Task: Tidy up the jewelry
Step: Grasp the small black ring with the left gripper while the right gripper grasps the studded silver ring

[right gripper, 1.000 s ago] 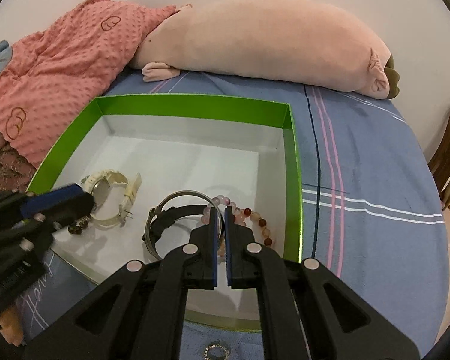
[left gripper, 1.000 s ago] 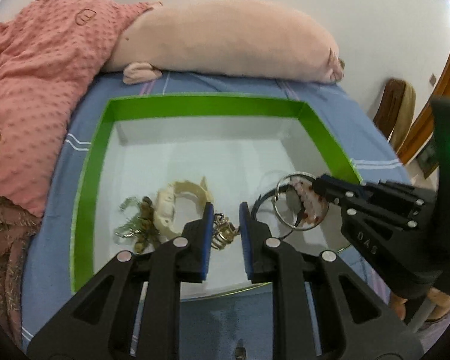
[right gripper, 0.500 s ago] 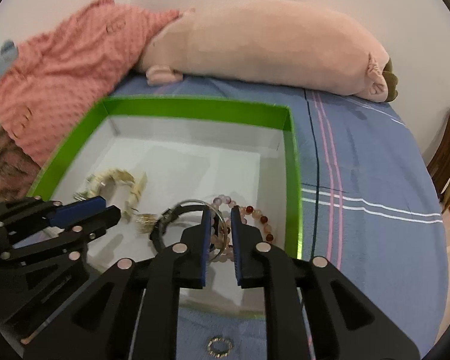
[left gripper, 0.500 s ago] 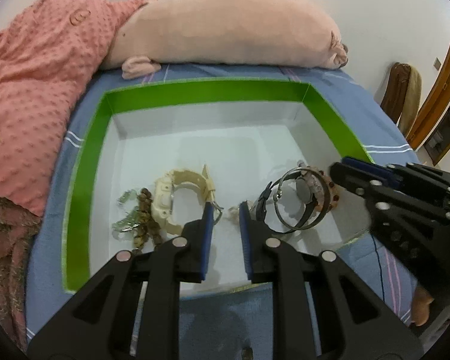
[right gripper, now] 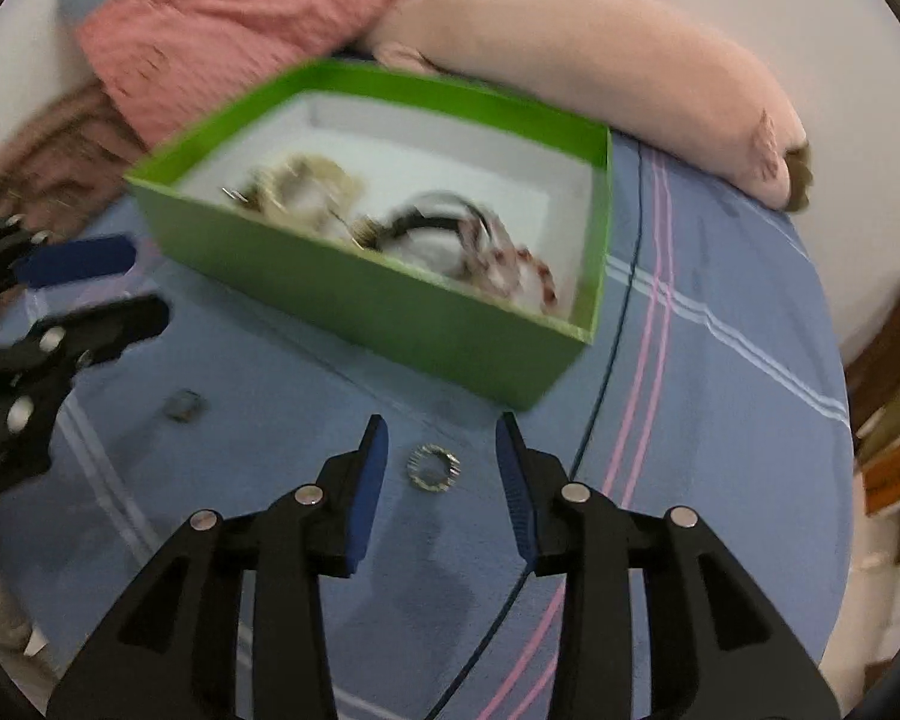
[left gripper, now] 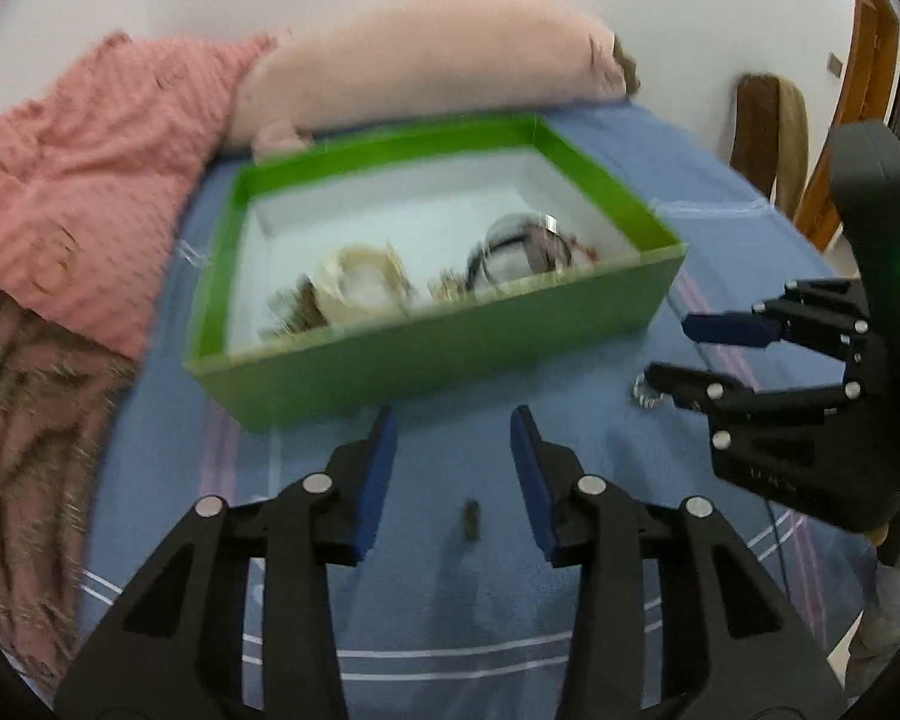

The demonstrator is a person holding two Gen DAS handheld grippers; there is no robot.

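**Here, both tongs over loose pieces on the bed**

Now we see our left tongs (left gripper: 453,420) with jaws parting and nothing between the pads; a small dark piece (left gripper: 471,519) lies on the blue bedsheet (left gripper: 570,618) just below the gap. Our right tongs (right gripper: 439,429) are likewise opening, and the sparkly ring (right gripper: 432,467) lies on the sheet between the fingers, untouched by either pad. The green box (right gripper: 366,300) sits just beyond both tongs. Inside it we make out a cream watch (left gripper: 360,276), a black band with a silver bangle (right gripper: 444,222), a red-and-pink bead bracelet (right gripper: 525,273) and some blurred small pieces at the left end. Behind the box lie a pink plush pillow (left gripper: 438,60) and a pink blanket (left gripper: 90,150).
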